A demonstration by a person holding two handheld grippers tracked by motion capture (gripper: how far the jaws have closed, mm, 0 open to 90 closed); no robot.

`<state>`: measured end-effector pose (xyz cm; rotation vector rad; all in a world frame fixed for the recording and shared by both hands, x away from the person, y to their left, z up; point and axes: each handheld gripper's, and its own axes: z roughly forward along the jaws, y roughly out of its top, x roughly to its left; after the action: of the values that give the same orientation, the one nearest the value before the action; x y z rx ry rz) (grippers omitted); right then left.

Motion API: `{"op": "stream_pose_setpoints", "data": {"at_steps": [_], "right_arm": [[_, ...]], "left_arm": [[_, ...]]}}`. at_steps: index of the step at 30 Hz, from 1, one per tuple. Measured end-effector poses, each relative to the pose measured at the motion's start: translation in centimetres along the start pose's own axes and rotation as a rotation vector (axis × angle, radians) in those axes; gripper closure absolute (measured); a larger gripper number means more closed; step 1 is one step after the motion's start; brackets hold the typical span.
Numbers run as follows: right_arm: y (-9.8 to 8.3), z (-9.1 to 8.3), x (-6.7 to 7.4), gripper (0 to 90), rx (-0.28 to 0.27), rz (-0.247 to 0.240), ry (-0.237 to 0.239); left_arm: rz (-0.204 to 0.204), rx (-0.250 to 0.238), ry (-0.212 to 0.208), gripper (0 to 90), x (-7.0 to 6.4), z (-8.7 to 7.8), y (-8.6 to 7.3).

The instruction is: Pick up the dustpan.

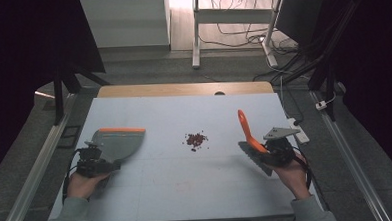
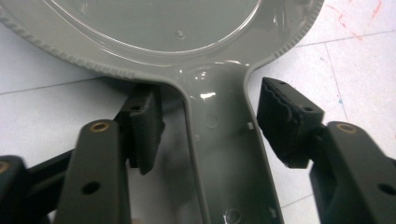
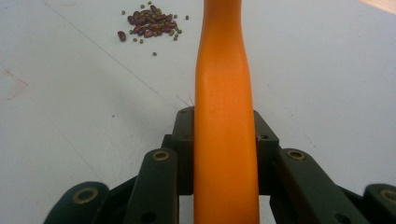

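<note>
In the high view, we see the dustpan (image 1: 116, 142) lying flat at the left of the white table (image 1: 187, 191), its orange lip toward the top of the frame and its handle running down toward our left hand-held gripper (image 1: 97, 164), which sits right at the handle's lower end. A small pile of beans (image 1: 196, 139) lies at centre frame, to the right of the pan and about midway between the two hands. At the right, our right hand-held gripper (image 1: 272, 151) carries the brush (image 1: 250, 143), its orange handle slanting up toward the top of the frame and its grey bristle head low beside the hand. Both forearms enter from the bottom edge, wrists low to the table.

In the left gripper view, the grey dustpan handle (image 2: 224, 154) runs straight up the middle between the two black jaws. The left pad looks close against the handle's edge, while a thin gap shows at the right pad, so we judge this grasp not yet firm. The long axis of the handle lines up with the gripper.

In the right gripper view, the jaws are clamped on both sides of the orange brush handle (image 3: 225, 140), which points up the frame; the beans (image 3: 149, 23) lie at the upper left.
</note>
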<state>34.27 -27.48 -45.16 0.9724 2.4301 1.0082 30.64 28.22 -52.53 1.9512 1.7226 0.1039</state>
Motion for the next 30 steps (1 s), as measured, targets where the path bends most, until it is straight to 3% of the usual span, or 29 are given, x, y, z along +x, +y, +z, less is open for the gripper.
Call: {"op": "stream_pose_setpoints", "data": {"at_steps": [14,20,30], "right_arm": [[-0.11,0.05,-0.14,70.3,0.000,0.006,-0.004],[-0.13,0.07,-0.15,70.3,0.000,0.007,-0.003],[-0.12,-0.09,-0.21,70.4,-0.004,0.008,-0.011]], "left_arm": [[0.000,-0.023,-0.010,59.6,0.20,0.04,-0.06],[-0.006,-0.041,-0.004,61.3,0.33,-0.05,-0.11],[0.016,-0.080,-0.016,61.7,0.50,-0.42,-0.26]]}}
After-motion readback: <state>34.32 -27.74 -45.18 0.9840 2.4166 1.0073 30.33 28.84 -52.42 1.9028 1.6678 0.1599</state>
